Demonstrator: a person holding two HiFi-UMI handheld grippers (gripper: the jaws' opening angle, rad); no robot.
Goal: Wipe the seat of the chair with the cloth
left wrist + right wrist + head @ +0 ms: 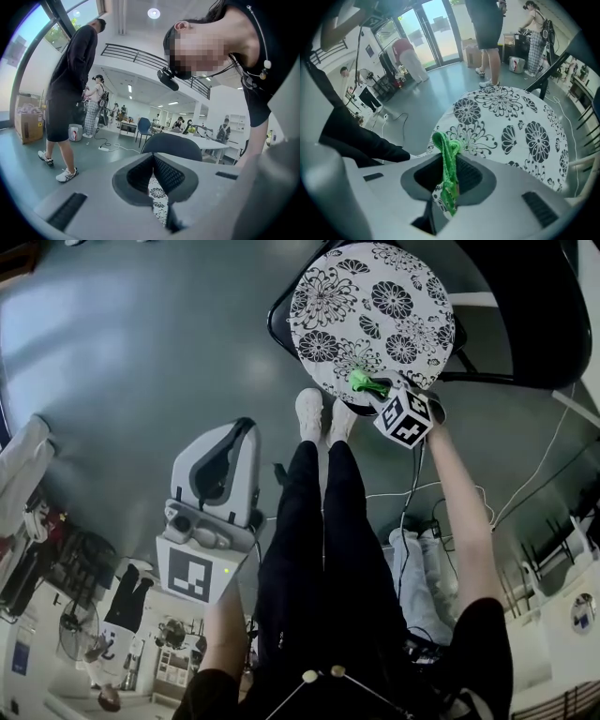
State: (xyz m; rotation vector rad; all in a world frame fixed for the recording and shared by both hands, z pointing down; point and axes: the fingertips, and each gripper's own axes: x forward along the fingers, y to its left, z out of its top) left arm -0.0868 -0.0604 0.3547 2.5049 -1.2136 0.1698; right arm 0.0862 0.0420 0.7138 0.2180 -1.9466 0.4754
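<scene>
The right gripper [375, 395] has its fingers clamped on the bunched green cloth [446, 152] at the near edge of the chair's floral seat [511, 122]. The left gripper [151, 164] has its fingers pressed together with nothing between them, well apart from the seat.

I see a knitted-looking, matt green cloth [440, 140] in my right gripper's [447, 161] matt grey plastic. The seat [375, 296] at one o'clock looks like smooth printed fabric; the floor [141, 343] is faintly glossy.

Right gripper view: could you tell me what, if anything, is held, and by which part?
The right gripper pinches the green cloth at a bunched fold, a loop sticking out past the jaws. The left gripper is shut on nothing.
</scene>
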